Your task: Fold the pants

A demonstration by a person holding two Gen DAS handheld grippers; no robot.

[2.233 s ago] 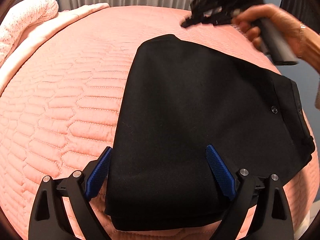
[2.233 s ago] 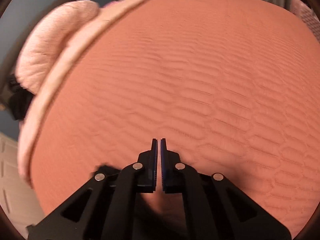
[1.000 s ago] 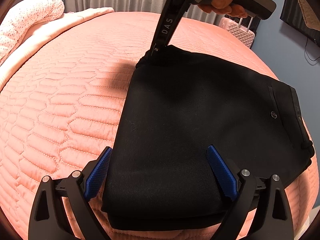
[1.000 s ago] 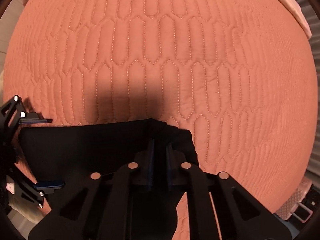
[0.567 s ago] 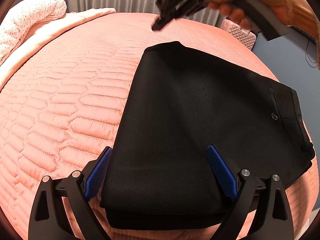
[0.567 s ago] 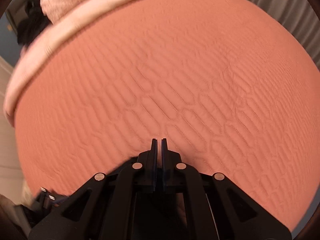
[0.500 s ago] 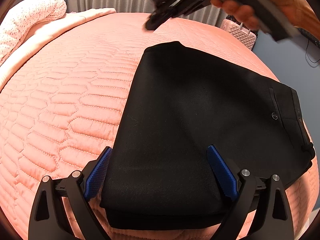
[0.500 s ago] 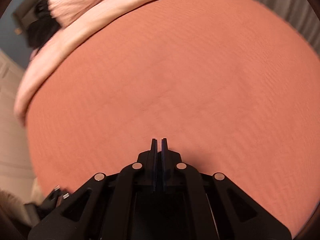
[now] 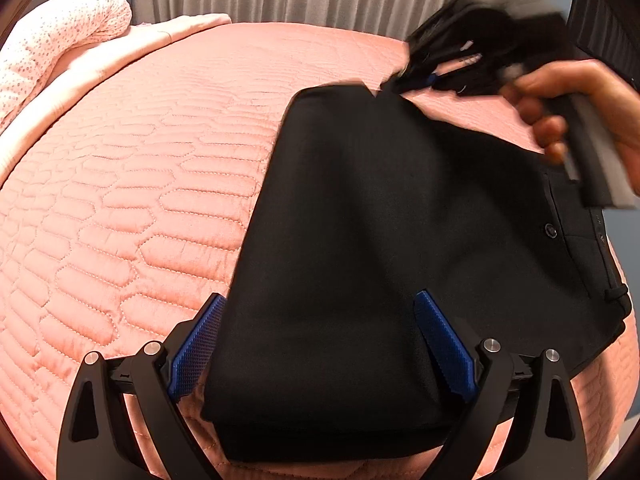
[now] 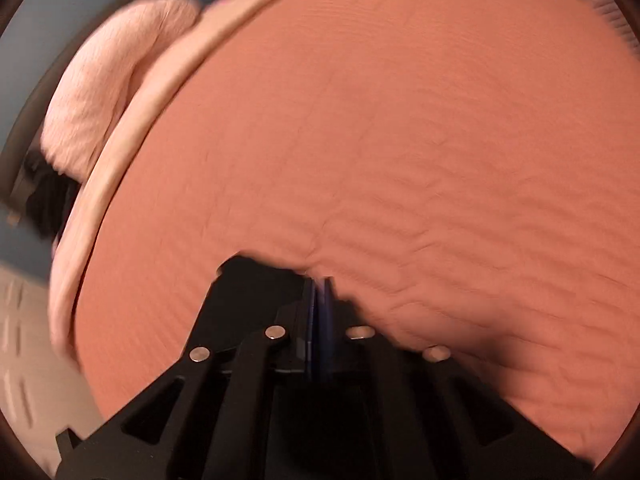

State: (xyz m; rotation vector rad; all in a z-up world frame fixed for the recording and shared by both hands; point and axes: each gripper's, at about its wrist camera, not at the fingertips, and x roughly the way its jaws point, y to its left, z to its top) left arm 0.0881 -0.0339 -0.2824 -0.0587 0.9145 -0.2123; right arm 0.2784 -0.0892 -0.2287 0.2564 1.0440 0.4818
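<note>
Left wrist: folded black pants (image 9: 360,248) on quilted pink bedspread (image 9: 132,208), left fingers (image 9: 196,344) wide, right fingers (image 10: 319,300) closed.

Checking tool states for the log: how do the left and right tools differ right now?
Left tool: jaws wide open, straddling the near end of the folded black pants, sharp in view. Right tool: jaws shut, nothing visibly between them, blurred at the pants' far edge. Both are black with blue pads, over the pink quilt.

bare quilt (image 9: 120,200) left, pillows (image 9: 52,40) beyond
</note>
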